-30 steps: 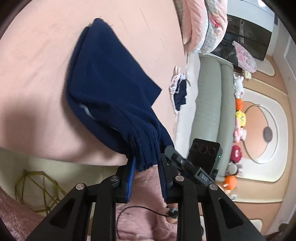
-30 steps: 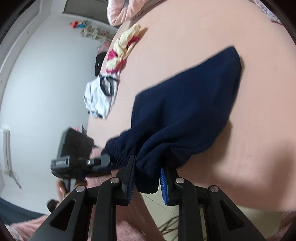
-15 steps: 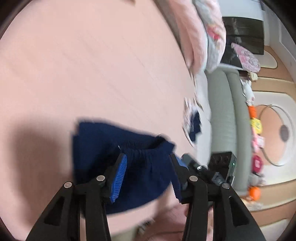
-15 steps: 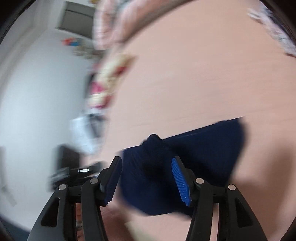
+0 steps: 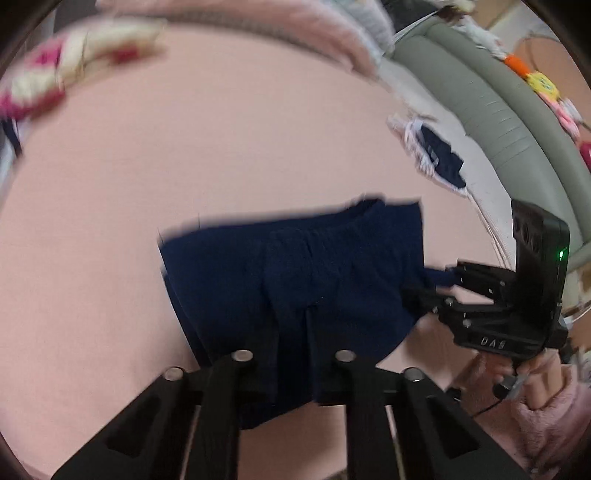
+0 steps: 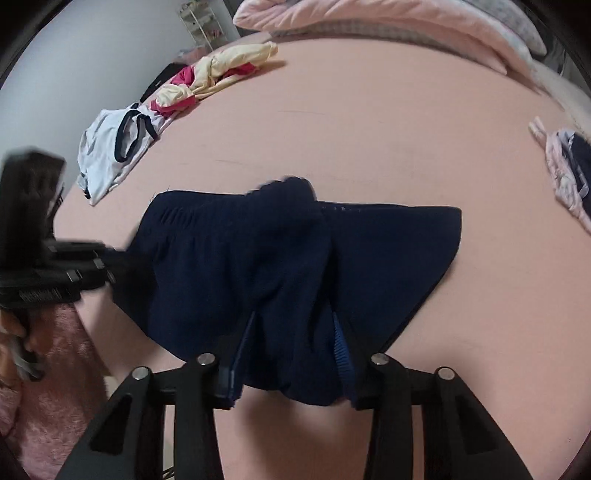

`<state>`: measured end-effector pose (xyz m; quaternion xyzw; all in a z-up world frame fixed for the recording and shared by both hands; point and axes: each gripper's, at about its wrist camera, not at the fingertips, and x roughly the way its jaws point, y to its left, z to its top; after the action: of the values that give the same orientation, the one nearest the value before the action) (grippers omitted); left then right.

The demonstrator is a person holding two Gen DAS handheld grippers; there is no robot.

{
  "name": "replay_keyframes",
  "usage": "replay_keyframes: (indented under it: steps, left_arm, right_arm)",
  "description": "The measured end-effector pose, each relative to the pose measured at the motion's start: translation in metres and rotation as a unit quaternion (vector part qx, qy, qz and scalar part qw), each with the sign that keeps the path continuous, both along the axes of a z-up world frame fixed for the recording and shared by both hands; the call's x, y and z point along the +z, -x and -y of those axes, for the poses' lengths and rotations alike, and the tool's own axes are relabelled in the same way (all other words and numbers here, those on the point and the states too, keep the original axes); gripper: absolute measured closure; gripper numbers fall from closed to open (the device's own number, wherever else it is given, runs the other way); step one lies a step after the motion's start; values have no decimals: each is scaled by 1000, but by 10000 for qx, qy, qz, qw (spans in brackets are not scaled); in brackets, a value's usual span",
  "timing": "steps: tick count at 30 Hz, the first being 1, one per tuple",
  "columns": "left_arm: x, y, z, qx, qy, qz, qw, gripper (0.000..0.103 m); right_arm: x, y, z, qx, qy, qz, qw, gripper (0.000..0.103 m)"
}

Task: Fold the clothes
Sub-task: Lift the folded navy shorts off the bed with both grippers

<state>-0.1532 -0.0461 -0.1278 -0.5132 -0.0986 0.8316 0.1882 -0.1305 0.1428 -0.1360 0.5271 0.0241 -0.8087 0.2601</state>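
Note:
A pair of navy blue shorts [image 5: 295, 273] lies folded on the pink bed [image 5: 184, 147], its elastic waistband toward me. My left gripper [image 5: 291, 328] is shut on a fold of the shorts near the front edge. My right gripper [image 6: 293, 332] is shut on another bunch of the same shorts [image 6: 295, 258]. Each gripper shows in the other's view: the right one [image 5: 443, 284] at the shorts' right edge, the left one [image 6: 110, 266] at their left edge.
A yellow and pink garment [image 6: 218, 77] and a white garment with dark trim [image 6: 118, 147] lie at the far left of the bed. A pink and navy garment [image 6: 565, 173] lies at the right. Pillows [image 6: 388, 26] line the back. A grey-green padded edge [image 5: 491, 96] runs along the right.
Both grippers opened and let the shorts drop onto the bed half a second ago. Now both have shut again on the shorts lying flatter on the bed.

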Motion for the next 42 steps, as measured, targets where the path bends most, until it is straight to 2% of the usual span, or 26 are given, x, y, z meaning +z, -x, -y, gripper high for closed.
replay_keyframes:
  steps: [3, 5, 7, 8, 9, 12, 14, 15, 16, 18, 19, 21, 23, 24, 26, 27, 28, 29, 30, 32, 33, 35, 37, 39, 41, 42]
  left_arm:
    - [20, 11, 2, 126, 76, -513, 9986, 96]
    - [15, 24, -1, 229, 302, -514, 9980, 95]
    - [-15, 39, -3, 222, 359, 66, 9991, 91]
    - [-31, 44, -3, 247, 319, 404, 9984, 89]
    - [-39, 45, -1, 318, 250, 543, 9977, 89]
    - [-2, 31, 4, 676, 589, -374, 9953, 88]
    - [24, 16, 5, 886, 876, -1213, 9848, 88]
    - [29, 10, 1, 822, 939, -1468, 9813, 88]
    - [27, 9, -5, 610, 890, -1485, 9830, 88]
    - [13, 11, -24, 171, 768, -1255, 9890, 88]
    - [2, 13, -36, -12, 865, -1096, 9902, 88]
    - [-26, 20, -55, -374, 1482, -689, 9858, 87]
    - [-32, 22, -47, -345, 1474, -484, 9873, 85]
    - [-28, 21, -35, -146, 1315, -353, 9906, 85]
    - [-20, 15, -13, 245, 1368, -287, 9899, 86]
    - [-16, 12, -6, 431, 1455, -365, 9877, 85]
    - [-12, 10, 1, 618, 1542, -443, 9851, 84]
    - [-8, 9, 4, 730, 1499, -531, 9846, 84]
    - [-3, 10, 1, 680, 1261, -643, 9876, 84]
    - [5, 10, -10, 416, 888, -904, 9911, 83]
    - [5, 11, -20, 224, 854, -985, 9912, 81]
    - [-3, 18, -41, -177, 850, -875, 9924, 79]
    - [-21, 23, -49, -292, 1191, -511, 9911, 79]
    - [-24, 23, -36, -77, 1332, -404, 9902, 79]
    - [-17, 24, -11, 465, 1461, -403, 9873, 79]
    - [-13, 24, 3, 795, 1553, -416, 9838, 79]
  right_arm:
    - [19, -1, -5, -192, 255, -494, 9983, 79]
    - [21, 5, -14, -496, 329, -723, 9956, 79]
    - [3, 16, -15, -671, 161, -542, 9961, 78]
    - [-12, 23, -15, -688, 38, -278, 9972, 78]
    - [-22, 24, -16, -675, 57, -153, 9976, 78]
    - [-5, 17, -21, -805, 140, -243, 9964, 77]
    - [16, 8, -21, -866, 166, -721, 9935, 77]
    - [27, 2, -21, -885, 183, -1010, 9908, 77]
    - [31, -1, -16, -753, 177, -1131, 9906, 77]
    - [29, -4, 1, -311, 138, -1177, 9925, 77]
    - [24, -4, 2, -102, 51, -1112, 9937, 77]
    - [-2, -1, 10, 191, -485, -766, 9957, 77]
    - [-9, 7, -6, 42, -291, -489, 9984, 80]
    - [-10, 11, -17, -79, -105, -360, 9993, 81]
    - [-2, 25, -44, -340, 290, -20, 9990, 81]
    - [5, 28, -58, -498, 227, -21, 9985, 76]
    - [11, 29, -69, -676, -120, -202, 9974, 73]
    - [16, 29, -76, -824, -343, -430, 9951, 73]
    - [22, 28, -82, -950, -441, -645, 9924, 73]
    - [33, 31, -78, -943, -7, -738, 9928, 73]
    - [38, 32, -74, -909, 280, -746, 9927, 70]
    - [40, 35, -52, -603, 335, -843, 9940, 62]
    - [28, 38, -27, -213, 37, -711, 9972, 60]
    - [5, 41, -19, -91, -405, -420, 9983, 64]
    - [8, 40, -30, -248, -264, -280, 9990, 65]
    - [14, 40, -39, -438, -347, -227, 9982, 61]
